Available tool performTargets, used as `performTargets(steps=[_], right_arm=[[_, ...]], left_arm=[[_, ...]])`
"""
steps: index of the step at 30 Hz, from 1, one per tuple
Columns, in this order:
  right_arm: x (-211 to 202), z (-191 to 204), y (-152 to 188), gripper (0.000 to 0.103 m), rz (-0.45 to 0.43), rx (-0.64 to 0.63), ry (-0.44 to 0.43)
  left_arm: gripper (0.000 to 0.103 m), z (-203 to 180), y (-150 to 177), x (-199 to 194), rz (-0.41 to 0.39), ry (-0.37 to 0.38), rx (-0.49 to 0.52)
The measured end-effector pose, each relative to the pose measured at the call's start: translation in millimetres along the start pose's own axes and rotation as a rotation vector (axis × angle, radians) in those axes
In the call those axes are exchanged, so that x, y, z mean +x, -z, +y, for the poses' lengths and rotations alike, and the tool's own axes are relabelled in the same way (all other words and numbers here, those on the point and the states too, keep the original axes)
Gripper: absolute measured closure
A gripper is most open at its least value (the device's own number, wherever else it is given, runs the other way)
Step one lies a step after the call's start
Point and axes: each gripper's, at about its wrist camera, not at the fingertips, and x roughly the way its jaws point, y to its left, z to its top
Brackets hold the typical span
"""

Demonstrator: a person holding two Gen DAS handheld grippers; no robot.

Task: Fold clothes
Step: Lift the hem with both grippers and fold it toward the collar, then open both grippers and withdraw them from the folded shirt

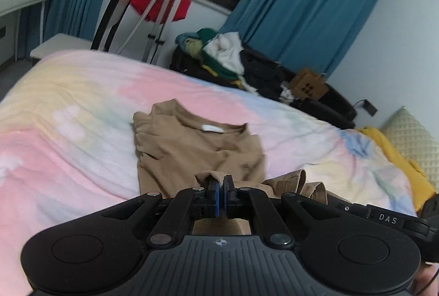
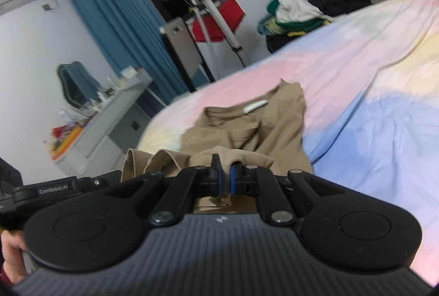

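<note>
A tan shirt [image 1: 192, 147] lies on the pastel bedspread [image 1: 68, 109], collar and white label at the far end. My left gripper [image 1: 221, 183] is shut on the shirt's near hem, which bunches over its tips. In the right wrist view the same shirt [image 2: 263, 123] lies ahead. My right gripper [image 2: 225, 172] is shut on a fold of the near hem, lifted off the bed. The other gripper's body shows at the lower right of the left wrist view [image 1: 384, 216] and at the left of the right wrist view [image 2: 55, 189].
A pile of clothes [image 1: 219, 54] sits on a dark sofa beyond the bed, with a brown paper bag [image 1: 307, 84]. A metal drying rack [image 1: 153, 7] holds a red garment. A yellow cloth [image 1: 397, 156] and a pillow lie at the bed's right. A cluttered desk [image 2: 104, 114] stands at the left.
</note>
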Motion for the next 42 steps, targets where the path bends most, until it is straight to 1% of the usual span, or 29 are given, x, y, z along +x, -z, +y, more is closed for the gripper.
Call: performTargets(steps=[5, 8, 11, 14, 15, 18, 20, 21, 22, 23, 24, 25, 26, 27, 29, 31, 33, 36, 40, 42], right_arm=[[55.6, -20.9, 8.7, 0.094, 0.053, -0.005, 0.076], [77.9, -31.6, 14.9, 0.094, 0.087, -0.002, 0.099], [91.9, -35.9, 19.9, 0.094, 0.107, -0.023, 0.121], [95.9, -34.1, 23.1, 0.093, 0.112, -0.051, 0.136], [94.4, -32.5, 23.7, 0.092, 0.107, -0.062, 0.138], [88.4, -24.9, 24.5, 0.091, 0.095, -0.095, 0.151], [82.4, -18.4, 25.4, 0.084, 0.085, -0.130, 0.167], [78.2, -15.4, 26.2, 0.077, 0.072, -0.143, 0.170], [72.2, -11.6, 27.1, 0.065, 0.053, -0.158, 0.174], [65.5, -7.6, 28.0, 0.056, 0.032, -0.175, 0.179], [58.8, -3.5, 28.9, 0.038, 0.011, -0.191, 0.184], [52.1, 0.6, 29.9, 0.027, -0.011, -0.208, 0.188], [45.4, 4.7, 30.8, 0.023, -0.032, -0.225, 0.193], [38.5, 8.4, 31.3, 0.022, -0.048, -0.241, 0.195], [22.6, 15.2, 31.7, 0.021, -0.071, -0.259, 0.196], [4.8, 20.1, 33.2, 0.015, -0.094, -0.266, 0.196], [-12.5, 24.8, 37.0, 0.015, -0.116, -0.274, 0.196], [-37.0, 32.3, 43.4, 0.015, -0.146, -0.287, 0.192], [-56.1, 40.5, 52.5, 0.015, -0.177, -0.304, 0.186], [-60.9, 43.5, 56.1, 0.015, -0.192, -0.311, 0.186]], left_arm=[[0.099, 21.0, 7.4, 58.9, 0.074, -0.058, 0.030], [0.099, 29.7, 12.1, 81.4, 0.105, -0.076, 0.039], [0.099, 34.1, 15.4, 95.2, 0.122, -0.090, 0.053], [0.096, 36.9, 16.8, 97.5, 0.122, -0.095, 0.056], [0.094, 35.0, 17.3, 93.6, 0.115, -0.100, 0.063], [0.082, 26.5, 19.3, 79.9, 0.080, -0.132, 0.093], [0.060, 18.9, 20.1, 66.7, 0.043, -0.149, 0.119], [0.056, 15.2, 21.0, 58.9, 0.024, -0.150, 0.126], [0.051, 11.5, 21.9, 51.0, 0.012, -0.149, 0.129], [0.046, 7.8, 22.9, 43.0, 0.000, -0.148, 0.132], [0.044, 4.2, 24.0, 35.2, -0.014, -0.147, 0.136], [0.037, 0.7, 25.8, 27.4, -0.033, -0.146, 0.143], [0.029, -4.2, 28.4, 18.5, -0.051, -0.143, 0.155], [0.024, -9.1, 31.1, 9.6, -0.071, -0.139, 0.170], [0.009, -19.8, 38.8, -9.1, -0.119, -0.130, 0.219], [0.001, -28.8, 46.1, -25.1, -0.155, -0.137, 0.261], [0.000, -37.3, 54.6, -40.8, -0.185, -0.164, 0.295], [0.000, -44.0, 63.5, -57.5, -0.199, -0.200, 0.312], [0.000, -47.1, 72.1, -77.7, -0.223, -0.225, 0.292], [0.000, -46.0, 75.7, -84.6, -0.228, -0.220, 0.270]])
